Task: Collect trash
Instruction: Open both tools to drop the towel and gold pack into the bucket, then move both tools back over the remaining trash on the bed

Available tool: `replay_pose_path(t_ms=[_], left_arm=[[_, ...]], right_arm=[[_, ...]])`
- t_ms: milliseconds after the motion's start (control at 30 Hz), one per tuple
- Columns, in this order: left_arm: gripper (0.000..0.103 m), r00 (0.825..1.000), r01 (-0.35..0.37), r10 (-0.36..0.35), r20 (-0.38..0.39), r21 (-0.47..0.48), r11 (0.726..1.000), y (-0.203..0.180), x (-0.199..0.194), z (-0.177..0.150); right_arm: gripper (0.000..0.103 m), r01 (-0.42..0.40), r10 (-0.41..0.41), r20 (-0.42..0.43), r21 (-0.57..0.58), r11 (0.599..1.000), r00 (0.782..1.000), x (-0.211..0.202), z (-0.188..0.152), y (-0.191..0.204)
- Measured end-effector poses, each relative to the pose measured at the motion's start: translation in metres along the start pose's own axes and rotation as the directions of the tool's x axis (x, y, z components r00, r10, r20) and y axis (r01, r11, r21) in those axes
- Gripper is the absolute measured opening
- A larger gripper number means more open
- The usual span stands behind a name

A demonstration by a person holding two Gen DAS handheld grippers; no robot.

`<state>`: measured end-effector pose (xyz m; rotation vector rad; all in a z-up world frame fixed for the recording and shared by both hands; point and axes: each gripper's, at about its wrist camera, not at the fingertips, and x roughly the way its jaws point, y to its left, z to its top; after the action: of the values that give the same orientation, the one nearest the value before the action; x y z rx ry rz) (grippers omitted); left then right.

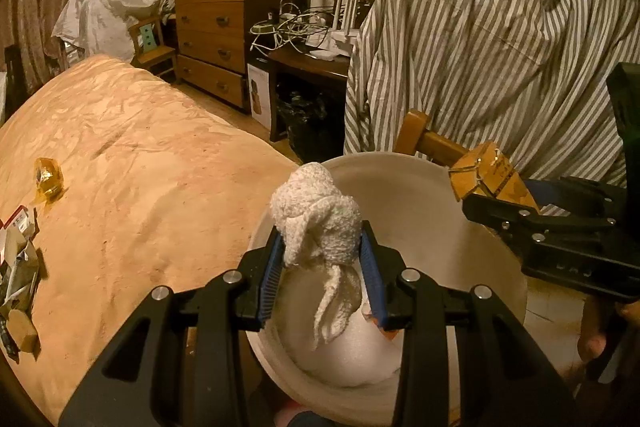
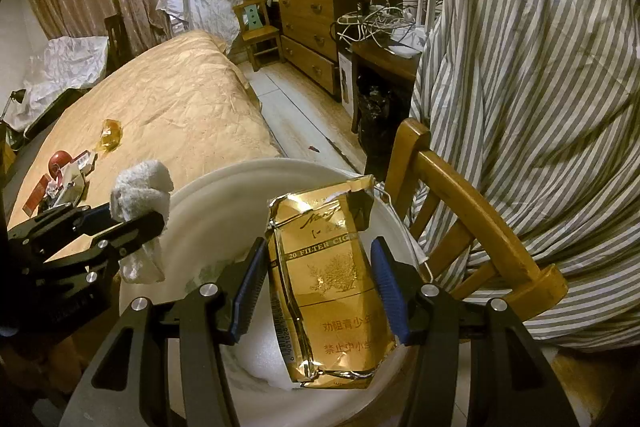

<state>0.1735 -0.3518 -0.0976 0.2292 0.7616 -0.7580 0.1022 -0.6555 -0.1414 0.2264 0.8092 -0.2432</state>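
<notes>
My left gripper is shut on a crumpled white tissue and holds it over a white bucket. My right gripper holds a crushed gold cigarette pack above the same bucket; the pack touches the left finger, with a small gap at the right finger. In the left wrist view the right gripper and the pack hang over the bucket's right rim. In the right wrist view the left gripper with the tissue is at the left rim. White foam lies inside the bucket.
A table under an orange cloth carries more trash: a yellow wrapper, packets and scraps, a red round thing. A wooden chair draped with striped cloth stands right of the bucket. Drawers stand behind.
</notes>
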Motion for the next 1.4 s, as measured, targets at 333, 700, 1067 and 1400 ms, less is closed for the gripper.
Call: replay_pose_path(t_ms=[333, 700, 1067, 1400], left_arm=[[0.046, 1.000, -0.005, 0.005, 0.000, 0.006, 1.000, -0.003, 0.001, 0.001], [0.070, 1.000, -0.027, 0.027, 0.011, -0.004, 1.000, 0.007, -0.004, -0.002], [0.070, 0.994, -0.098, 0.100, 0.039, -0.034, 0.995, 0.048, -0.037, -0.019], [0.070, 0.970, -0.230, 0.241, 0.034, -0.195, 0.953, 0.150, -0.084, -0.054]], right_arm=[[0.059, -0.001, 0.001, 0.016, 0.002, 1.000, 1.000, -0.001, 0.001, 0.005], [0.068, -0.011, 0.006, 0.070, 0.068, 0.998, 0.998, -0.015, 0.002, -0.008], [0.074, -0.083, 0.077, 0.147, 0.032, 0.996, 0.986, -0.041, -0.003, 0.017], [0.081, -0.237, 0.253, 0.182, -0.102, 0.966, 0.950, -0.044, 0.000, 0.119]])
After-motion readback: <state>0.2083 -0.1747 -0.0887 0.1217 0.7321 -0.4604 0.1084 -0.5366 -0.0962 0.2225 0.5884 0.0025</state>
